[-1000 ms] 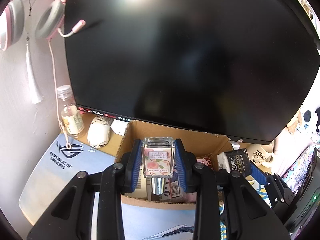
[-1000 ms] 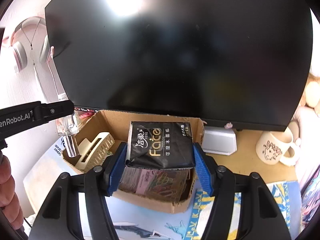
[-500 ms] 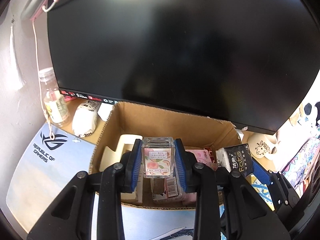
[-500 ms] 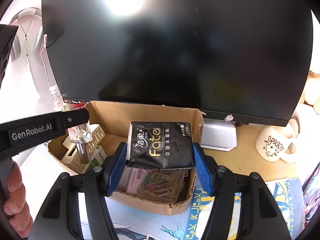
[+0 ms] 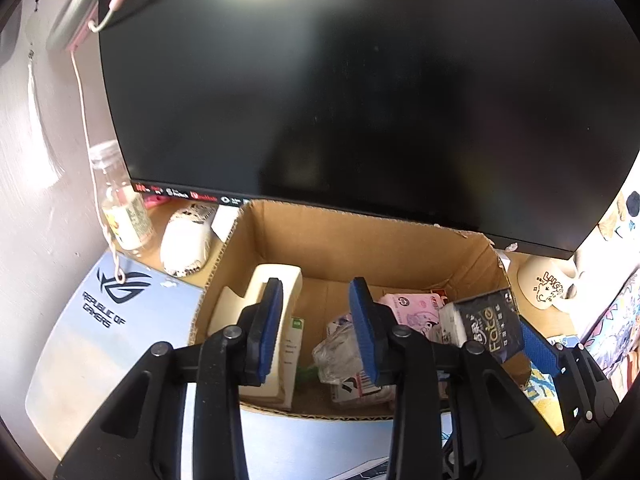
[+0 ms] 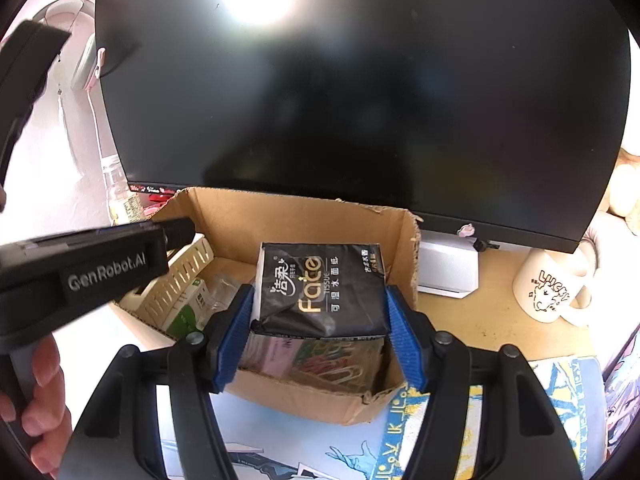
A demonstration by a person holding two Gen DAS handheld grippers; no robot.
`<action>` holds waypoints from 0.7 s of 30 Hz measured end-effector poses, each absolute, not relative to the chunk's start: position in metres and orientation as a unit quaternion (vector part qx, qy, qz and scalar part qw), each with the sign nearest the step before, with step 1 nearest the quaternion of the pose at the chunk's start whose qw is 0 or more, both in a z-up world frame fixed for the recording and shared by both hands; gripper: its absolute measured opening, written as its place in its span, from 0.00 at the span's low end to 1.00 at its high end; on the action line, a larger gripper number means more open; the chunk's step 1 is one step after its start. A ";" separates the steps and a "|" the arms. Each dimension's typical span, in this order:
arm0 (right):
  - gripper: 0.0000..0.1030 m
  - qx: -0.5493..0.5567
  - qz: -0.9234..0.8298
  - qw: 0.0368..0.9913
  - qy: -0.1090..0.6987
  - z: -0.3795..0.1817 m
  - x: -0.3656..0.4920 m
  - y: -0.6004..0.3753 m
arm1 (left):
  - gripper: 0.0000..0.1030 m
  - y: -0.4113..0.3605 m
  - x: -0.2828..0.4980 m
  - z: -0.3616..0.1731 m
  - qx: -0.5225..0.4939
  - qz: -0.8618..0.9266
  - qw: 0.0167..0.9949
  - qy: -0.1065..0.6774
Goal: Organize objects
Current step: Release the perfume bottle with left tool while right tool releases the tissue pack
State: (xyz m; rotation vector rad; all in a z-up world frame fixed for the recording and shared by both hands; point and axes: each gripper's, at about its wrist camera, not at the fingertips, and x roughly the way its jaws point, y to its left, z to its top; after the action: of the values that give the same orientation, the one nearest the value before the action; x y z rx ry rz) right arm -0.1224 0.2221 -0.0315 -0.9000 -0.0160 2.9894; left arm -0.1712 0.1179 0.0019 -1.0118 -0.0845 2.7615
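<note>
An open cardboard box [image 5: 360,236] stands under the monitor; it also shows in the right wrist view [image 6: 280,220]. My left gripper [image 5: 316,320] is open and empty above the box's left half. The clear perfume bottle [image 5: 340,352] lies inside the box below it, among a cream holder [image 5: 276,280], a green-and-white carton [image 5: 294,344] and a pink pack [image 5: 412,312]. My right gripper [image 6: 320,320] is shut on a black Face tissue pack [image 6: 320,288] and holds it above the box's right half. The pack also shows in the left wrist view [image 5: 488,324].
A large black monitor [image 5: 340,80] looms right behind the box. A small bottle [image 5: 124,208] and a white mouse [image 5: 186,240] sit left of it on the desk. A cream mug [image 6: 548,288] and a white box [image 6: 448,268] sit to its right. A blue mat [image 5: 100,332] covers the front.
My left gripper has opened and let go of the perfume bottle, which now lies in the box. My right gripper still holds the tissue pack, a little closer over the box.
</note>
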 end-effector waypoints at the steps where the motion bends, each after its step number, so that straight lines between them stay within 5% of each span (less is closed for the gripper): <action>1: 0.67 -0.289 0.957 0.010 -0.009 -0.032 -0.122 0.221 | 0.37 0.117 -0.170 0.003 -0.340 0.935 0.096 -0.027; 5: 0.70 -0.294 0.956 0.003 -0.018 -0.033 -0.119 0.218 | 0.70 0.113 -0.165 0.009 -0.330 0.941 0.076 -0.011; 15: 0.90 -0.288 0.957 -0.013 0.014 -0.022 -0.105 0.226 | 0.98 0.100 -0.145 0.021 -0.296 0.955 0.027 0.012; 21: 1.00 -0.278 0.960 -0.009 0.037 -0.019 -0.092 0.234 | 1.00 0.087 -0.135 0.022 -0.300 0.954 0.021 0.004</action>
State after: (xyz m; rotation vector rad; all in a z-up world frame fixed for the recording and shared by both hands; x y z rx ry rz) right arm -0.0915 0.2341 -0.0187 -0.8789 0.1154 3.0334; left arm -0.1351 0.0875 0.0225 -0.9311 0.0129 2.9556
